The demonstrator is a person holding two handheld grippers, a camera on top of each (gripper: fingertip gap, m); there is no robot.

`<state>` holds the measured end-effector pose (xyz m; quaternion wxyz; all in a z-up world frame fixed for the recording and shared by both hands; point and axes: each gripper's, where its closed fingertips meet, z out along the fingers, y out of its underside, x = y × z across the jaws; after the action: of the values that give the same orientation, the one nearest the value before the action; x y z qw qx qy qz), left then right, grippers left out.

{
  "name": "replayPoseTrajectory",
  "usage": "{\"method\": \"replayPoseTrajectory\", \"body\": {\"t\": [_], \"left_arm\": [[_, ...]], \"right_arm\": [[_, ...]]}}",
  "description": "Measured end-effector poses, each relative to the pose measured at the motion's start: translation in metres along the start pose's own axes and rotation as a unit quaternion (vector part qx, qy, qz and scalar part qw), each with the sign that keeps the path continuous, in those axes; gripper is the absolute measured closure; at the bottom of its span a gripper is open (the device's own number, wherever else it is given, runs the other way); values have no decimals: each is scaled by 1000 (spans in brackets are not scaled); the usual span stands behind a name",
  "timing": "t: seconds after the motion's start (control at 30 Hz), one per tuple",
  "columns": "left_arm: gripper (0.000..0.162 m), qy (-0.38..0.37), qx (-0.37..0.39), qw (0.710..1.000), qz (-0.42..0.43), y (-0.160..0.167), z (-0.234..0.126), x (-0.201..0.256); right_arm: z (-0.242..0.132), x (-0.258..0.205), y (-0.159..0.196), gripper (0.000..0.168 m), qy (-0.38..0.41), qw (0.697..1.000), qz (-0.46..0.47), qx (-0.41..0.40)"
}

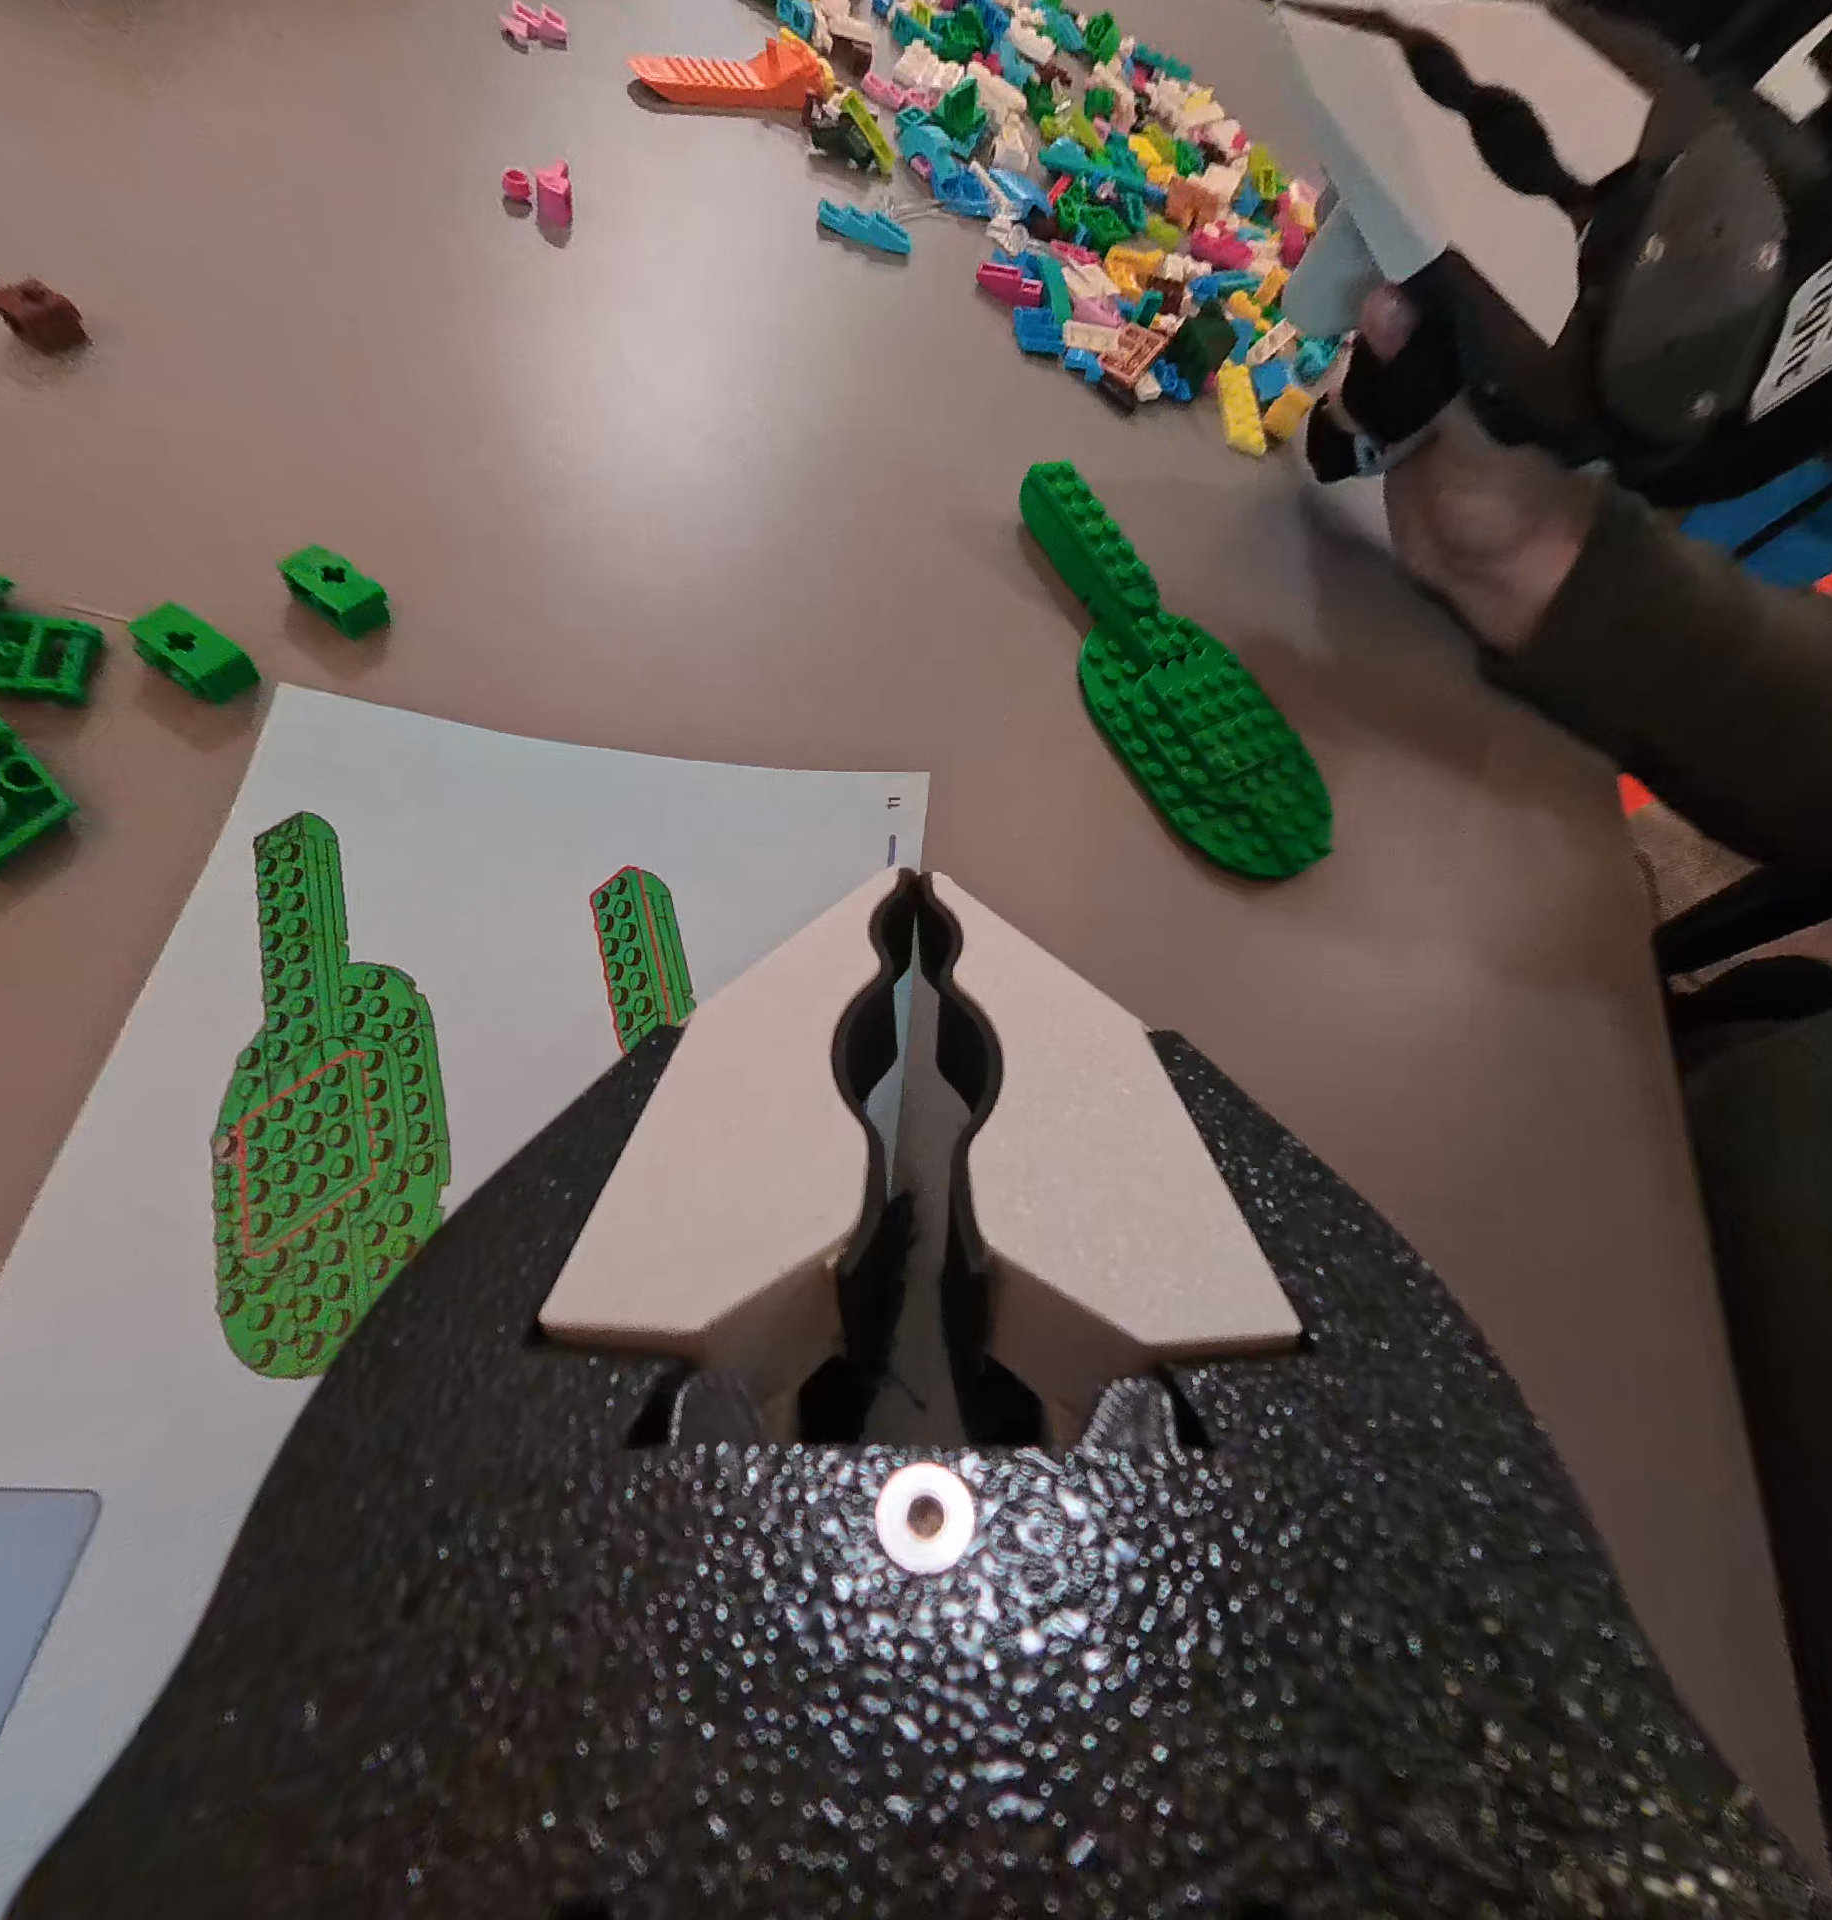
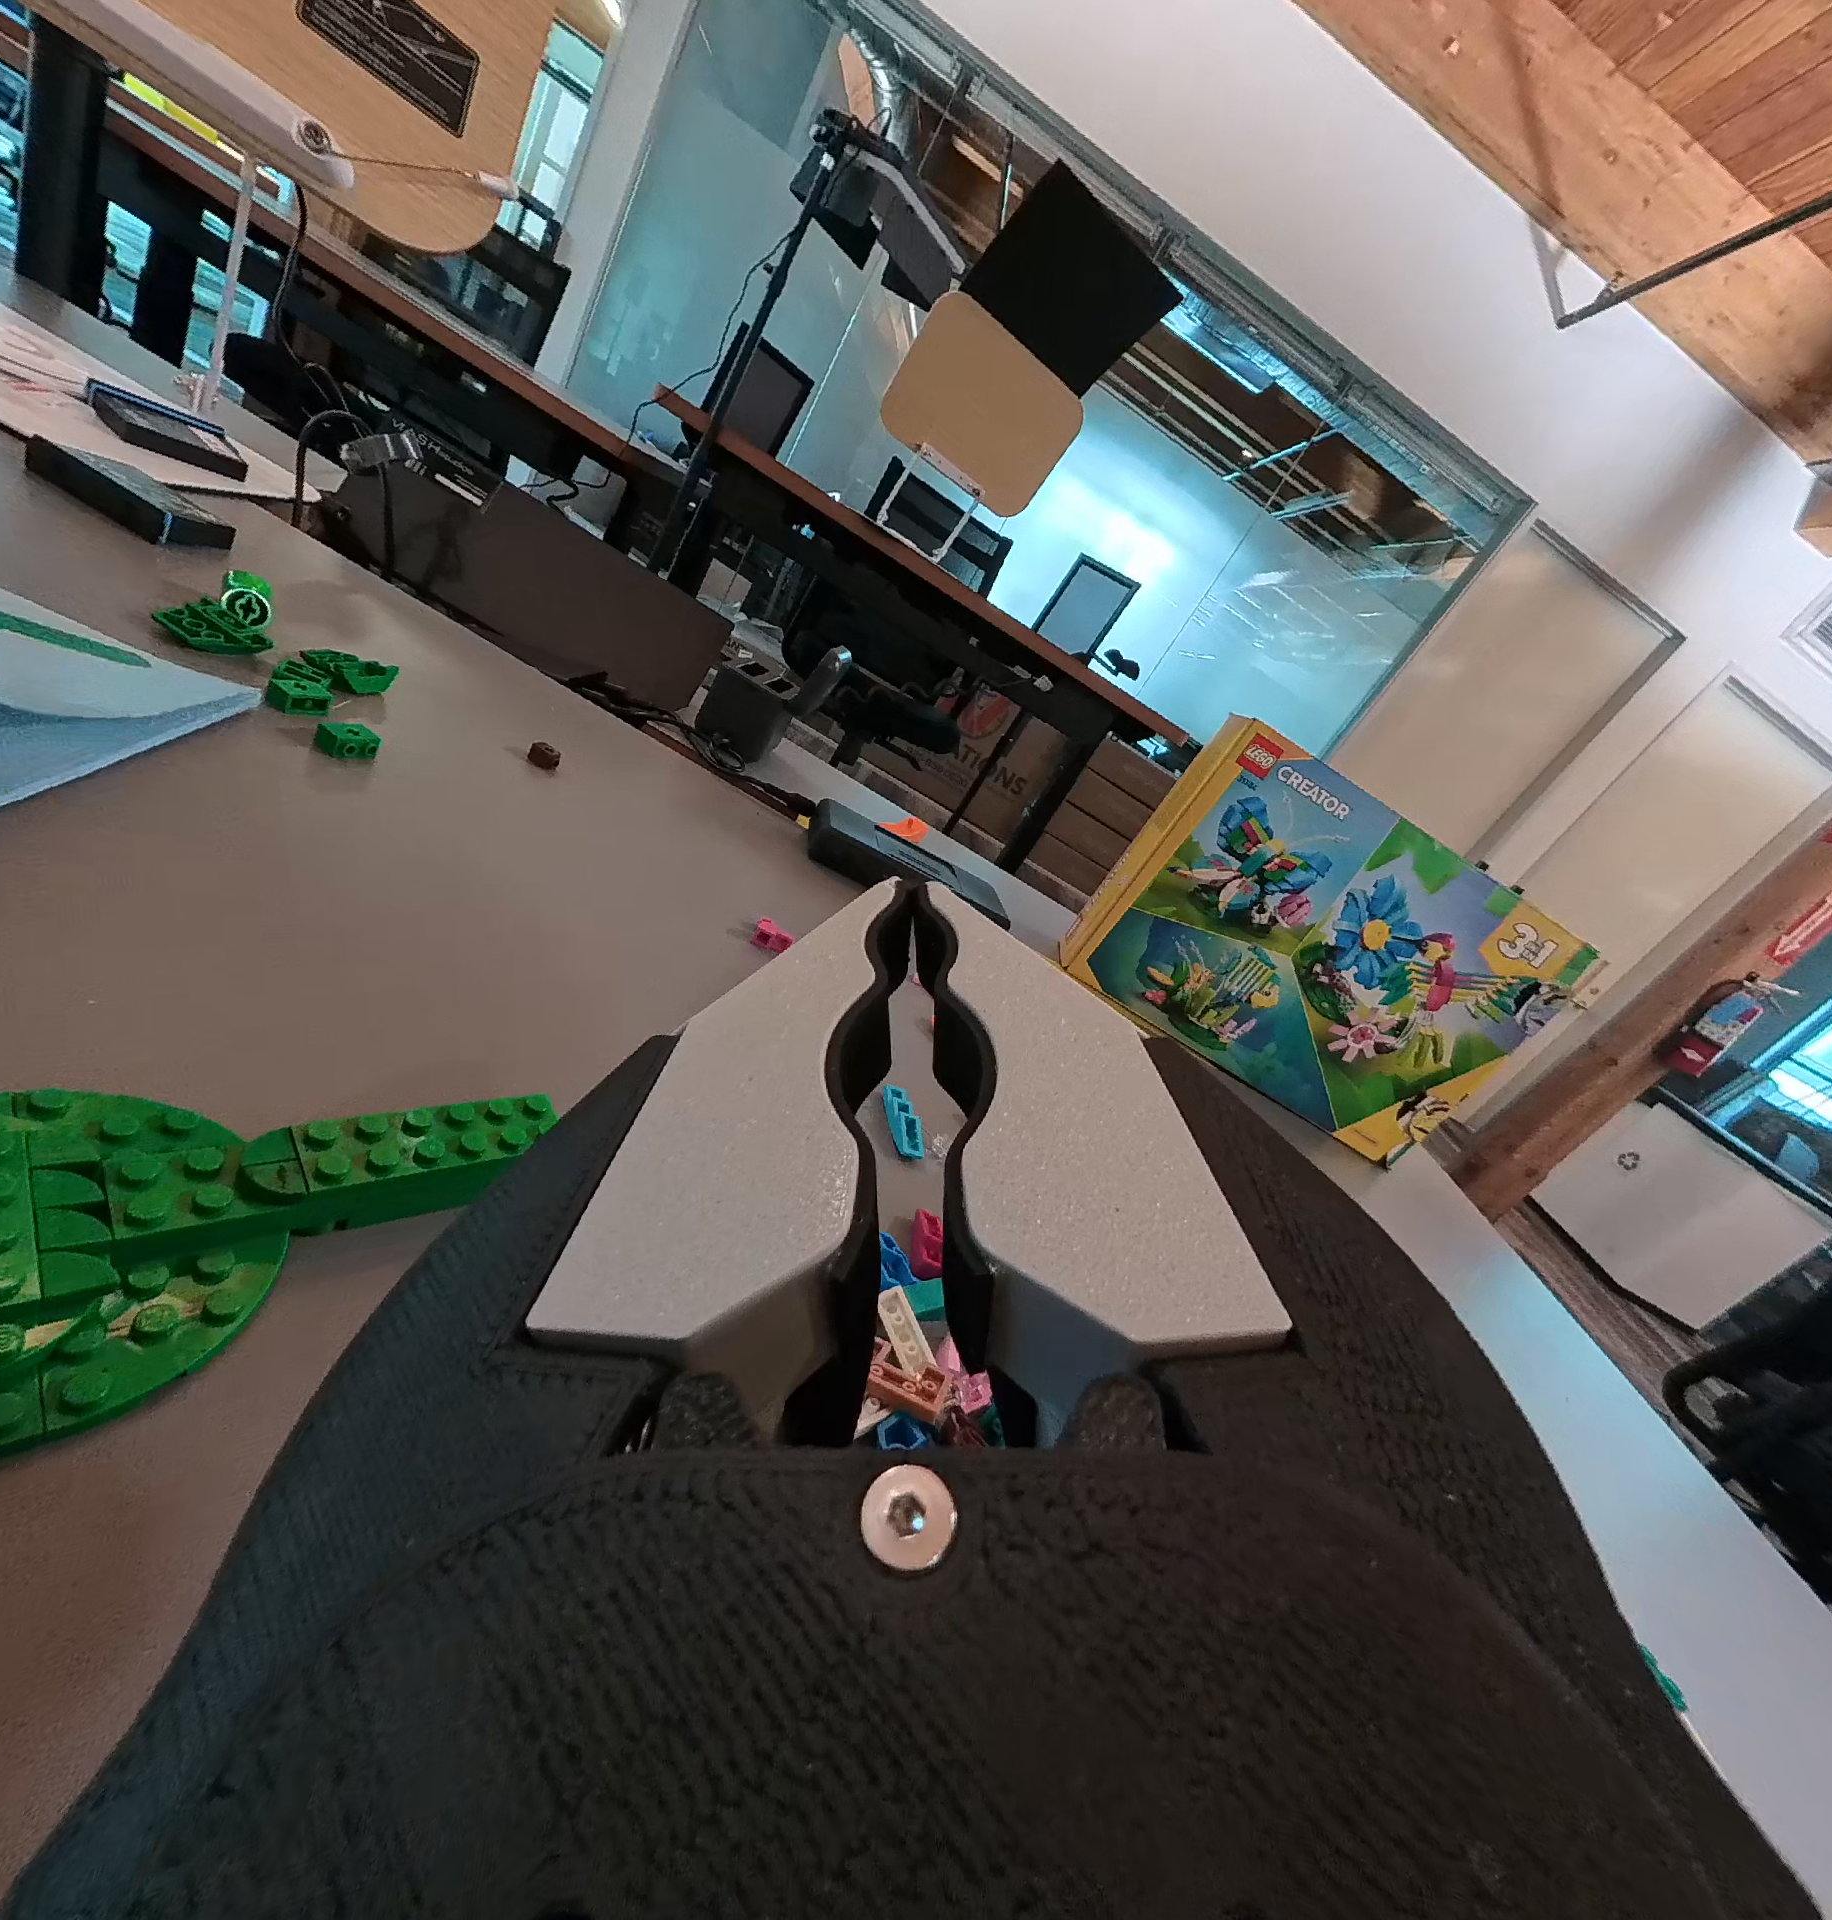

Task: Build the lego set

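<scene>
Across the lower centre of both wrist views we see each tool pressed together and empty: left gripper (image 1: 914,883), right gripper (image 2: 910,891). Only the left view shows the instruction sheet (image 1: 538,831) lower left, the orange separator (image 1: 725,78) up top and the full mixed brick pile (image 1: 1099,187) upper right. Only the right view shows the set box (image 2: 1327,935) near the table edge (image 2: 1577,1351). One green build (image 1: 1192,717), (image 2: 122,1216) lies flat; bare tabletop surrounds it.
</scene>
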<state>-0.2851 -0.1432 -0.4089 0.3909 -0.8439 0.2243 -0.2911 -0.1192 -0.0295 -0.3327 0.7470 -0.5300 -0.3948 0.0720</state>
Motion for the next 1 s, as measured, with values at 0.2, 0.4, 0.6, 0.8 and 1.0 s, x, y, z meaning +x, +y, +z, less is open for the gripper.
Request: {"method": "replayPoseTrajectory", "body": {"t": [0.2,0.4,0.6,0.8,1.0], "left_arm": [[162,12,8,1000,-21,0,-1,-1],[162,16,15,999,-47,-1,-3,-4],[162,-97,54,993,-39,-8,-40,-19],[162,-268,109,955,-60,17,-127,-28],[162,-298,106,949,-9,22,-141,-7]], "right_arm": [[0,1,0,168,1,1000,1,0],[0,0,0,168,0,1000,0,1],[-2,1,-1,168,4,1000,5,3],[-1,-5,-5,168,-7,1000,1,11],[-1,-12,-9,168,-18,1000,-9,17]]}}
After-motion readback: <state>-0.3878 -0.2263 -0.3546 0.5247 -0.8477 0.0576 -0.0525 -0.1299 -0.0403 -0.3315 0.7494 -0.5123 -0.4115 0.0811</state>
